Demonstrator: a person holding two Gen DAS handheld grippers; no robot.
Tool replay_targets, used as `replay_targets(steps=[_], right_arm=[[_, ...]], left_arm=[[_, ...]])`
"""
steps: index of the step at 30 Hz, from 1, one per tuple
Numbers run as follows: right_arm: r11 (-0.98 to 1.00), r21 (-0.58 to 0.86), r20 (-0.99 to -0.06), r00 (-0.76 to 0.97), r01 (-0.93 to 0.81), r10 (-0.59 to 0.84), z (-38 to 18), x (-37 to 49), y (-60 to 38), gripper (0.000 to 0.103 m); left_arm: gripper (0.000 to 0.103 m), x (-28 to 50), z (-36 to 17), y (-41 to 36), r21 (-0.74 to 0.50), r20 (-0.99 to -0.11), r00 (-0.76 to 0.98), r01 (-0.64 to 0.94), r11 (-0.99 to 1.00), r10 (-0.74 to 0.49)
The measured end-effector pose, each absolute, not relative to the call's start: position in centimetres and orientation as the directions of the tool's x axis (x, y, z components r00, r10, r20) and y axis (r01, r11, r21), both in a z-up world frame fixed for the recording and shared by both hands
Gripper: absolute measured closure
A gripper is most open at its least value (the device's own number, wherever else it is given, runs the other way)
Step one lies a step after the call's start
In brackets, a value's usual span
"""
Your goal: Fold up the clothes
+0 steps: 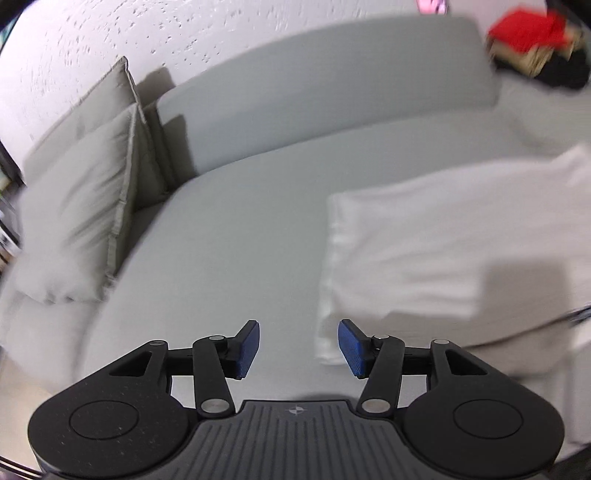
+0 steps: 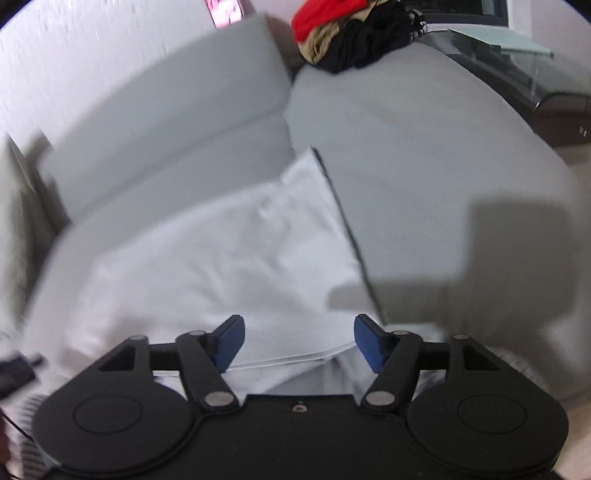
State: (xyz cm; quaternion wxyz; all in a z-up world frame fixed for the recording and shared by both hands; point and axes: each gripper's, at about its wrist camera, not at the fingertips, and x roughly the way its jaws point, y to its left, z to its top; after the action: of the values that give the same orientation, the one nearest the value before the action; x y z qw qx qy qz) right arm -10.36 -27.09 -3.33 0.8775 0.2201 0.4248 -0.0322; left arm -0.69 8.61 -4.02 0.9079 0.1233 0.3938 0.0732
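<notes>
Hovering over a grey sofa (image 1: 240, 229), both grippers were spread wide and held nothing.

Two cushions (image 1: 85, 206) leaned at the left end; the left gripper (image 1: 298, 349) hung over bare seat, the folded white garment (image 1: 424, 251) just to its right, beneath the right gripper (image 2: 298, 343); a pile of clothes (image 2: 351, 33) sat far right.

No words, numbers or brand names can be read in either view. The only sign is a small round crosshair mark (image 1: 296, 410), white and dark, on the ribbed grey body of the left claw. Everything else is too blurred to show any writing.
</notes>
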Motion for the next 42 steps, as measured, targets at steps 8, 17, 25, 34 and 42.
replay_targets(steps=[8, 17, 25, 34, 42], right_arm=[[0.94, 0.336, -0.729, 0.649, 0.064, 0.217, -5.0, -8.8, -21.8, 0.089], [0.99, 0.126, -0.784, 0.605, -0.065, 0.139, -7.6, -5.5, -17.2, 0.089], [0.979, 0.201, -0.844, 0.514, 0.034, 0.155, -6.7, -11.4, -21.3, 0.082], [0.915, 0.368, -0.76, 0.621, 0.169, 0.191, -6.0, -13.8, -25.0, 0.085], [0.909, 0.389, -0.746, 0.63, 0.15, 0.215, -6.6, -10.5, -24.2, 0.084]], left_arm=[[0.05, -0.1, -6.1, 3.2, 0.242, -0.7, 0.705, 0.085, 0.966, 0.114], [0.049, 2.4, -9.1, 2.4, 0.328, -0.746, 0.627, 0.055, 0.943, 0.222], [0.049, -3.6, -6.3, 7.5, 0.132, -0.791, 0.606, 0.037, 0.991, 0.083], [0.049, -3.0, -4.5, 6.4, 0.136, -0.71, 0.7, 0.029, 0.99, 0.077], [0.048, 0.6, -5.4, 2.1, 0.165, -0.703, 0.711, 0.114, 0.98, 0.036]])
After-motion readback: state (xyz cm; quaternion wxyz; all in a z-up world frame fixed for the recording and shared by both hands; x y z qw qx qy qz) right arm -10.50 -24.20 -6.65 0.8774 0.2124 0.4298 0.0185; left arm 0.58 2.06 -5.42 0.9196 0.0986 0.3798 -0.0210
